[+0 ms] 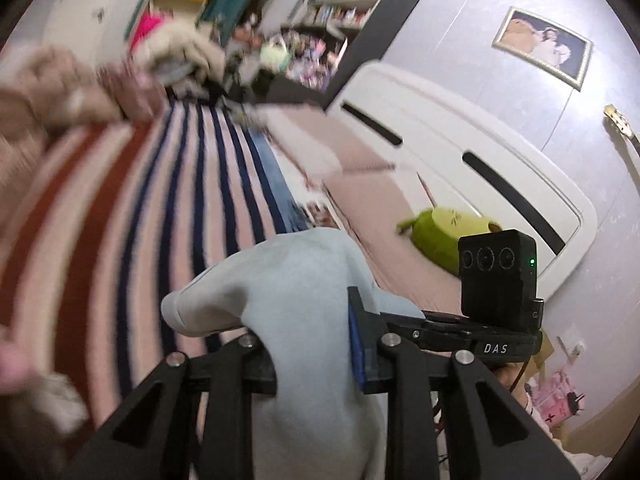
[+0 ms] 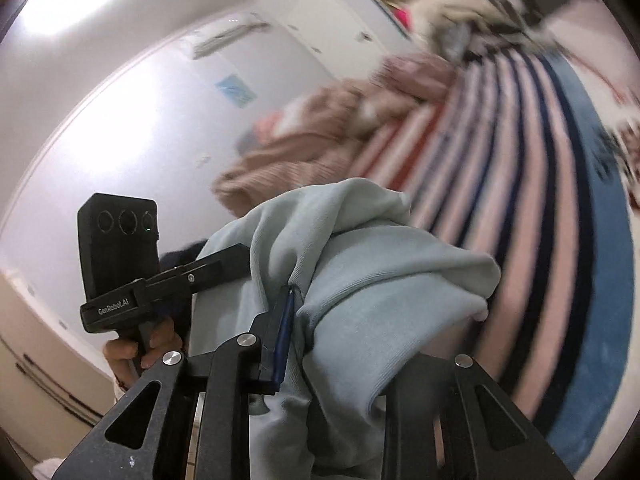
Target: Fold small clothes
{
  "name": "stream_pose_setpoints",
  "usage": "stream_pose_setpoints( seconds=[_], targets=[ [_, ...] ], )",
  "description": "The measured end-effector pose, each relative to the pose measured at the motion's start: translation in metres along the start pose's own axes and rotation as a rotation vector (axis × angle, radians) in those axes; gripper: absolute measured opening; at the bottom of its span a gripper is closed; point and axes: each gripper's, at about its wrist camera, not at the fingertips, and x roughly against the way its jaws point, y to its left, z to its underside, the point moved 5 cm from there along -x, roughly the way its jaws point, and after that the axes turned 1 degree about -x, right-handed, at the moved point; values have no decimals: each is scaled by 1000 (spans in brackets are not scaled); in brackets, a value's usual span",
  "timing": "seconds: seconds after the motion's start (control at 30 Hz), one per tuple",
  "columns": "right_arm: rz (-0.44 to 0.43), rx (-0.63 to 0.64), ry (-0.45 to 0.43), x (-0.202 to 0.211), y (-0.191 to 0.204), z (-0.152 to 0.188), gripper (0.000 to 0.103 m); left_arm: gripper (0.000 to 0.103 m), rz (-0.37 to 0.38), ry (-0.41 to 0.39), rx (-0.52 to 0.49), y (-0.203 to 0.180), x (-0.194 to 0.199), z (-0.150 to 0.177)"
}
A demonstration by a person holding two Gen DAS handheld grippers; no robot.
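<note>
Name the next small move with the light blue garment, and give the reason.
Probably spread the two grippers apart to pull the light blue garment taut. The left gripper and right gripper each pinch it bunched and lifted above the striped blanket, so it cannot yet be laid flat for folding.

One pale blue garment (image 1: 288,280), one striped blanket (image 1: 160,208), one green plush toy (image 1: 444,232) (others too blurred).

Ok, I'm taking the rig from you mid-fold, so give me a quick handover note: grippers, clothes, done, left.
Left gripper: jaws shut on the light blue garment.
Right gripper: jaws shut on the same garment, bunched over them.
Garment is lifted above the striped blanket; more clothes lie heaped at its far edge.
Done: garment picked up with both grippers.
Left: spread it flat, fold it, then the heap.
</note>
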Motion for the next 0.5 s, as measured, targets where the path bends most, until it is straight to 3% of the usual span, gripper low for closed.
stream_pose_setpoints(
  seconds=[0.3, 0.5],
  targets=[
    [-153, 170, 19, -76, 177, -35, 19, 22, -241, -176, -29, 34, 205, -40],
    [-260, 174, 92, -145, 256, -30, 19, 22, -356, -207, 53, 85, 307, -36]
  ],
)
